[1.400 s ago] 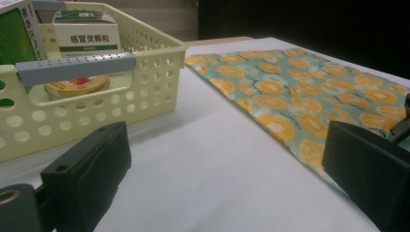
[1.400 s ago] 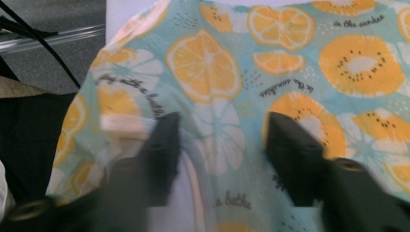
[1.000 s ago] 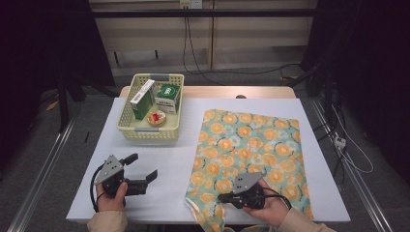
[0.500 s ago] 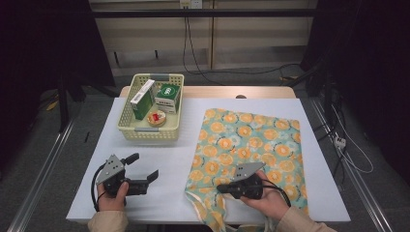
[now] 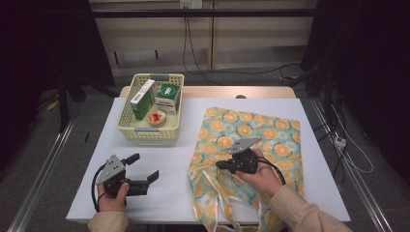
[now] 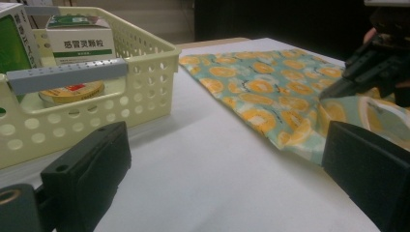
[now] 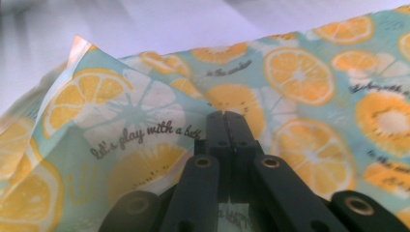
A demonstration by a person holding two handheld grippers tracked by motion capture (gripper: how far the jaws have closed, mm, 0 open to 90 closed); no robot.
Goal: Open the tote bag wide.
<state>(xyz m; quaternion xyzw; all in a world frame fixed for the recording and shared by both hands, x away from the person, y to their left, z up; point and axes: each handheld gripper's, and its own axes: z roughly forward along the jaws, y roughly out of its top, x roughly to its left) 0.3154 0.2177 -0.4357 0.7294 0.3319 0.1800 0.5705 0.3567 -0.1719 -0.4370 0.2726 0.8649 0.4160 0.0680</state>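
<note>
A: Right claw (image 5: 220,165) first?
B: Pinched together on the near-left edge of the orange-print cloth (image 5: 251,145), with that edge lifted into a raised fold just off the worktop (image 5: 183,159). Seen along its own jaws (image 7: 227,121): pressed tight, fabric caught between, lettering on the print readable beside the tips.

A: And the rest of the cloth?
B: Spread flat over the right half of the worktop, near end hanging over the front edge with a pale strap trailing.

A: Left claw (image 5: 144,169)?
B: Spread wide apart, nothing between, resting low at the near-left of the worktop, well apart from the cloth. Pointed toward the right, with the other claw and the lifted fold (image 6: 338,104) visible beyond.

A: Farther out?
B: Pale yellow basket (image 5: 126,116) at the far left, holding a green box (image 5: 143,99), a white and green box (image 5: 168,97) and a small round tin (image 5: 156,118).
</note>
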